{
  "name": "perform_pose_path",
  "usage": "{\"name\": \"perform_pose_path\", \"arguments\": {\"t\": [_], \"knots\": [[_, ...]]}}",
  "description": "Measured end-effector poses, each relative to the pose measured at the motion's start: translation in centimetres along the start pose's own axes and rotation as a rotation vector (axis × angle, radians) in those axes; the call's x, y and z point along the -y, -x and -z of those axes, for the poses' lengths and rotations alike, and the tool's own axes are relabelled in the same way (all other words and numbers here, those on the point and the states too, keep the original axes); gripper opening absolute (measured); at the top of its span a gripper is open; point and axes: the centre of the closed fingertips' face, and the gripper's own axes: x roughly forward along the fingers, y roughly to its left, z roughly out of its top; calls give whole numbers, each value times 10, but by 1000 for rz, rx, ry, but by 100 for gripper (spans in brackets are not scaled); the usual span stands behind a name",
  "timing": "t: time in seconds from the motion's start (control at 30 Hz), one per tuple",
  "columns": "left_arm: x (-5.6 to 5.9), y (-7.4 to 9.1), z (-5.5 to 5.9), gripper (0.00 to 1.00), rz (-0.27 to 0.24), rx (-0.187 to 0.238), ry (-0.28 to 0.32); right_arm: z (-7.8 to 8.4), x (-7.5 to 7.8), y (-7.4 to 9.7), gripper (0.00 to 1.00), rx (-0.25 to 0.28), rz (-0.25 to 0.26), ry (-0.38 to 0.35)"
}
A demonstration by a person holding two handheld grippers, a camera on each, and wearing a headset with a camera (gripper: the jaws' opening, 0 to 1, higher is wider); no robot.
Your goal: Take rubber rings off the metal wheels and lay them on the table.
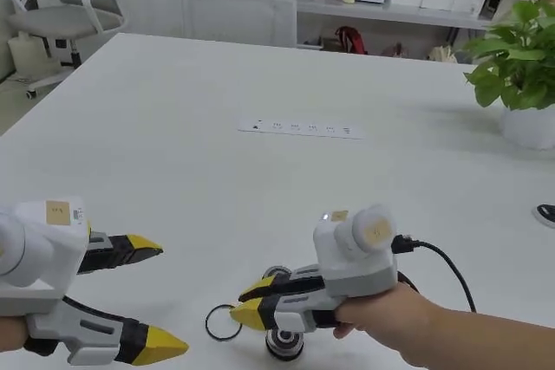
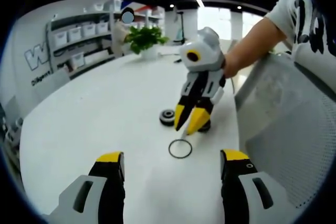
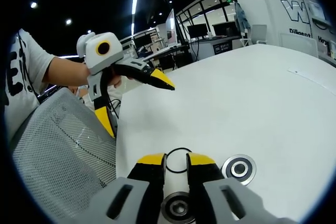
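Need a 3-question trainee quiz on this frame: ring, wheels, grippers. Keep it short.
1. How many metal wheels are on the table?
2. True or false: the left gripper is holding the rubber ring.
3. Where is the ring relative to the right gripper?
A. clamped in it
B. flat on the table just ahead of its tips
C. fitted on a wheel

Key: 1. two; 2. false, it is open and holds nothing; 3. B
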Motion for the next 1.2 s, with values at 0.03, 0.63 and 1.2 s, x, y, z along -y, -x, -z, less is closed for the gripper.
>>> {"name": "perform_pose_path", "arguments": {"t": [0.03, 0.63, 1.2], "knots": [[0, 0, 0, 76, 1, 0, -1, -1, 0, 0, 13, 3, -1, 1], [1, -1, -7, 75, 4, 8, -9, -23, -2, 18, 22, 93, -13, 0], [0, -9, -21, 75, 17, 25, -26, -31, 1, 42, 24, 146, -12, 3]]}}
